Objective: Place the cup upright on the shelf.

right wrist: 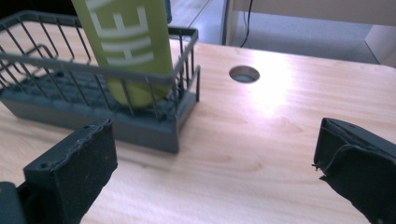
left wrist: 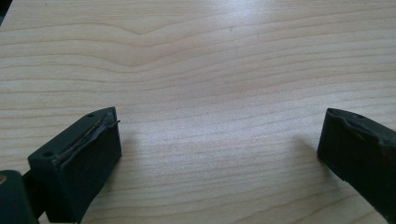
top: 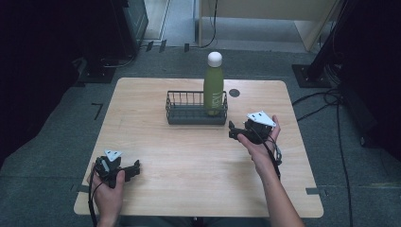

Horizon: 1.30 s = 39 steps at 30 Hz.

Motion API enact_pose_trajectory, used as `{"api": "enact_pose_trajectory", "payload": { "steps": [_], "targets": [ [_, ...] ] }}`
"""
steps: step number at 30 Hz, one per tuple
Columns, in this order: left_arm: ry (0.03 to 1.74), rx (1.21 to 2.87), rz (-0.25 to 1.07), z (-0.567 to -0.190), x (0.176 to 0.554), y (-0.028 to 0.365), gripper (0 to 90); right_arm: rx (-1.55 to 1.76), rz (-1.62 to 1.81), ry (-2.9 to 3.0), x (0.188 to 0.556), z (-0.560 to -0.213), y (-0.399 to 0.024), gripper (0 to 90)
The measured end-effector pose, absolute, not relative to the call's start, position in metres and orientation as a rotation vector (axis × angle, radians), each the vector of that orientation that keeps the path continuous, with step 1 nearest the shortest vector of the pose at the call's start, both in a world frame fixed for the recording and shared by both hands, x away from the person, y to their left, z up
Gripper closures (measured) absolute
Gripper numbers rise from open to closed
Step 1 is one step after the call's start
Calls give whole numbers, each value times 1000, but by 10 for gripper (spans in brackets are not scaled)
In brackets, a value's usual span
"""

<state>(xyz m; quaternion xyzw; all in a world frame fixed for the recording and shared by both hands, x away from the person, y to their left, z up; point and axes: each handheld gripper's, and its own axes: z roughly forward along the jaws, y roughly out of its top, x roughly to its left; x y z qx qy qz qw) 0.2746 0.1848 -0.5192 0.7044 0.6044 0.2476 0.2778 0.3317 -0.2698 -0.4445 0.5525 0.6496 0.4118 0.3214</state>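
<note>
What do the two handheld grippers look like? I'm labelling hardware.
Both the left gripper and right gripper are black, each topped by a grey three-cornered plate and trailing a dark cable. Their blocky black jaws have rough, worn edges. Forearms are bare, no sleeves.

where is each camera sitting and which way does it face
High view: above the person's side, looking forward and down on the table; both forearms, left gripper and right gripper show.
Left gripper view: rides the left gripper, facing bare tabletop between its open jaws.
Right gripper view: rides the right gripper, facing the basket holding the green bottle, jaws open.
Shared: high and right gripper views both show basket, bottle and the table's round hole.
</note>
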Motion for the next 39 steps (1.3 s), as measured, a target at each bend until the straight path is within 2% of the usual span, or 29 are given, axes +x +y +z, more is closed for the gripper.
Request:
{"api": "enact_pose_trajectory", "payload": {
  "steps": [29, 39],
  "targets": [
    [1621, 1896, 665, -519, 274, 185, 0, 1588, 985, 1682, 265, -505, -347, 0],
    [1621, 1896, 665, -519, 274, 185, 0, 1634, 946, 1665, 246, -516, -370, 0]
  ]
}}
